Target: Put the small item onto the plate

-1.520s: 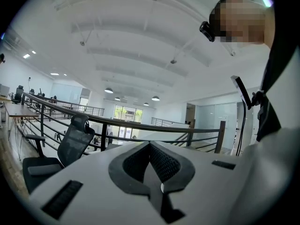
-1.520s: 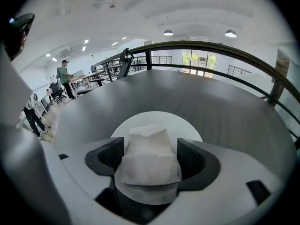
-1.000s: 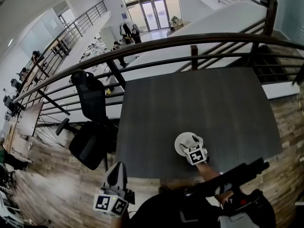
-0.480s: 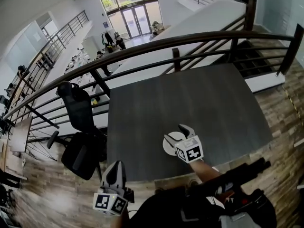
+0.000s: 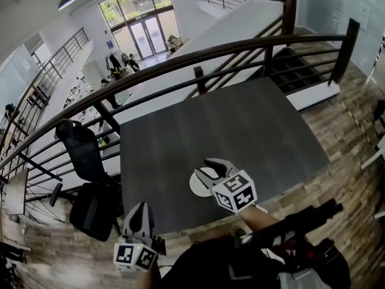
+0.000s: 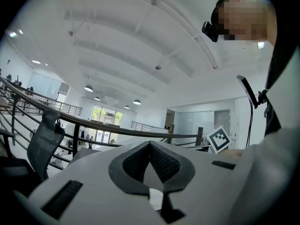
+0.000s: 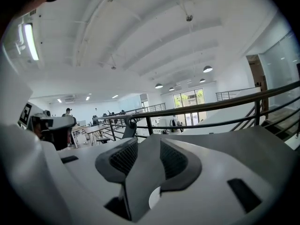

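Note:
A white plate (image 5: 197, 186) lies near the front edge of the dark grey table (image 5: 240, 131). My right gripper (image 5: 212, 168) hovers over the plate and hides most of it, with its marker cube (image 5: 235, 191) towards me. In the right gripper view, my right gripper (image 7: 143, 156) has its jaws closing, with a gap still between the pads and nothing in it. My left gripper (image 5: 138, 217) hangs off the table's front left corner, above the floor. The left gripper view shows my left gripper (image 6: 150, 146) shut and empty. No small item shows in any view.
A dark curved railing (image 5: 198, 56) runs behind the table, with a drop to a lower floor beyond it. A black office chair (image 5: 84, 161) stands left of the table. Wood flooring (image 5: 355, 131) surrounds the table. A black device (image 5: 301, 221) hangs at the person's chest.
The right gripper has lifted off the plate and come a little towards me. Its jaws stood wide half a second ago and are narrower now. The head view has swung. The left gripper stays put.

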{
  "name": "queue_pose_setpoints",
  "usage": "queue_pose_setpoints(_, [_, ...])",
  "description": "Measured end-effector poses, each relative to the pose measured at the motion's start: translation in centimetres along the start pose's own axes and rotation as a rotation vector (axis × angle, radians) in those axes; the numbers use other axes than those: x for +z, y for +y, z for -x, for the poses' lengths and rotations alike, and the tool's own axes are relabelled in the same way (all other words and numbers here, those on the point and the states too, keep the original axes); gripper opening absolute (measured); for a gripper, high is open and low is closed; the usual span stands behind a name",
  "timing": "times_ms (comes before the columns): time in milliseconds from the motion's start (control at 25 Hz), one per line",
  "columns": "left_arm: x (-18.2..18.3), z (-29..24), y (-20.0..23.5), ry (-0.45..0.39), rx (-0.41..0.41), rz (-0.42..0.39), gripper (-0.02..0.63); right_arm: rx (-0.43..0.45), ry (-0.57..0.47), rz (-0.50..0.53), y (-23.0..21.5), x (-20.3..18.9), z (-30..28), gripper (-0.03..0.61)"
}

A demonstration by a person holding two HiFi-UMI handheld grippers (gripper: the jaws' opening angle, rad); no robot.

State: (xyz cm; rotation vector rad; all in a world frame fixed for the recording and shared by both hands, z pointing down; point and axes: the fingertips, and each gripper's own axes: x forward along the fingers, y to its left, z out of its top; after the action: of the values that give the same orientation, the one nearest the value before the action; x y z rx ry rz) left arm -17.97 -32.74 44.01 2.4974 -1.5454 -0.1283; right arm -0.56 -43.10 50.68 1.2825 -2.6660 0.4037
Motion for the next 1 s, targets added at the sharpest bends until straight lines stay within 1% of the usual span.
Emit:
queue_pose_setpoints(40, [-0.1, -0.4, -0.1, -0.001, -0.012, -0.001, 0.005, 0.002, -0.012, 0.005, 0.2, 0.5, 0.4, 0.139])
queue_pose_setpoints(200, [-0.8, -2.4, -0.2, 0.007, -0.060, 0.001, 0.005, 0.004, -0.033, 0.013, 0.2, 1.5, 1.3, 0.130])
queue_pose_setpoints(240, [-1.0, -2.8, -0.3, 0.013, -0.070, 0.001, 0.005, -0.004, -0.034, 0.018, 0.0, 1.7, 1.6, 0.117])
queue_pose_setpoints(320, [-1.0, -3.3, -0.7, 0.013, -0.091, -0.010, 0.005, -0.031, -0.036, 0.037, -0.2, 2.0, 2.7, 0.061])
queue_pose_setpoints(400, [-0.7, -3.2, -1.7, 0.009, -0.111, -0.024, 0.005, -0.042, -0.046, 0.045, 0.0, 2.5, 4.4, 0.058])
queue_pose_setpoints(440, [-0.6, -3.0, -2.2, 0.010, -0.118, -0.027, 0.005, -0.041, -0.055, 0.038, 0.2, 2.7, 5.3, 0.055])
queue_pose_setpoints(560, [-0.5, -3.0, -3.1, 0.011, -0.138, -0.026, 0.005, -0.047, -0.086, -0.002, 0.5, 3.0, 7.3, 0.007])
queue_pose_setpoints(680, [-0.6, -3.6, -3.9, 0.011, -0.158, -0.031, 0.005, -0.055, -0.105, -0.009, 0.5, 3.3, 8.6, 0.003])
queue_pose_setpoints(1000, [-0.9, -3.4, -6.0, 0.036, -0.197, -0.044, 0.005, -0.088, -0.109, -0.003, 0.7, 3.0, 11.5, 0.002])
